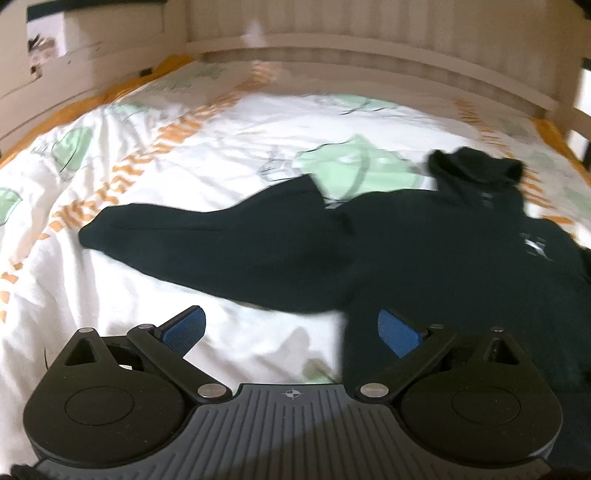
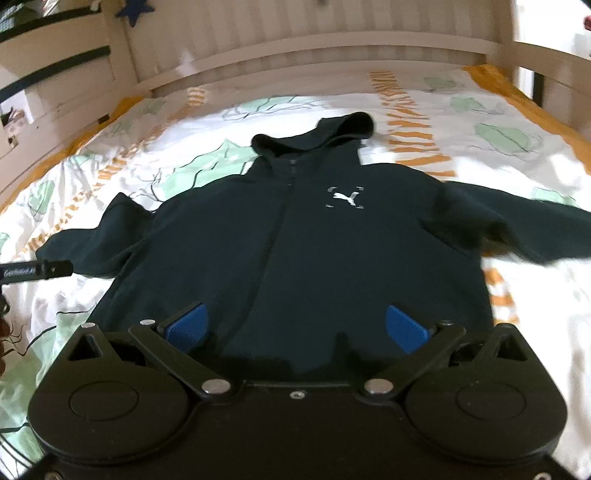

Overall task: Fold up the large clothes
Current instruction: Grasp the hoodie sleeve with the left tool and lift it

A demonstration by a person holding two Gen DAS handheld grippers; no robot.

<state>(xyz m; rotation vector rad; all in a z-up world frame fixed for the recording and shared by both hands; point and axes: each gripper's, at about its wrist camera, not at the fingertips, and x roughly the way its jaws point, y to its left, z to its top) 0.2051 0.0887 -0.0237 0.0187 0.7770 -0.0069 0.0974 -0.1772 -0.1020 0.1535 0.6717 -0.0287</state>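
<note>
A dark zip hoodie [image 2: 295, 236] with a small white chest logo [image 2: 345, 197] lies face up on the bed, hood [image 2: 332, 133] pointing toward the headboard and both sleeves spread out. In the left wrist view its left sleeve [image 1: 207, 236] stretches across the bedding and its body [image 1: 461, 266] fills the right side. My left gripper [image 1: 291, 330] is open above the hoodie's lower left edge, holding nothing. My right gripper [image 2: 297, 328] is open over the hoodie's hem, also empty. A dark bar of the left gripper [image 2: 37, 271] pokes in at the far left of the right wrist view.
The bedding [image 1: 166, 147] is white with green and orange prints, wrinkled around the hoodie. A pale wooden bed frame [image 2: 295, 55] curves around the far side, with rails [image 1: 576, 122] at the right corner. A blue star [image 2: 135, 11] hangs on the frame.
</note>
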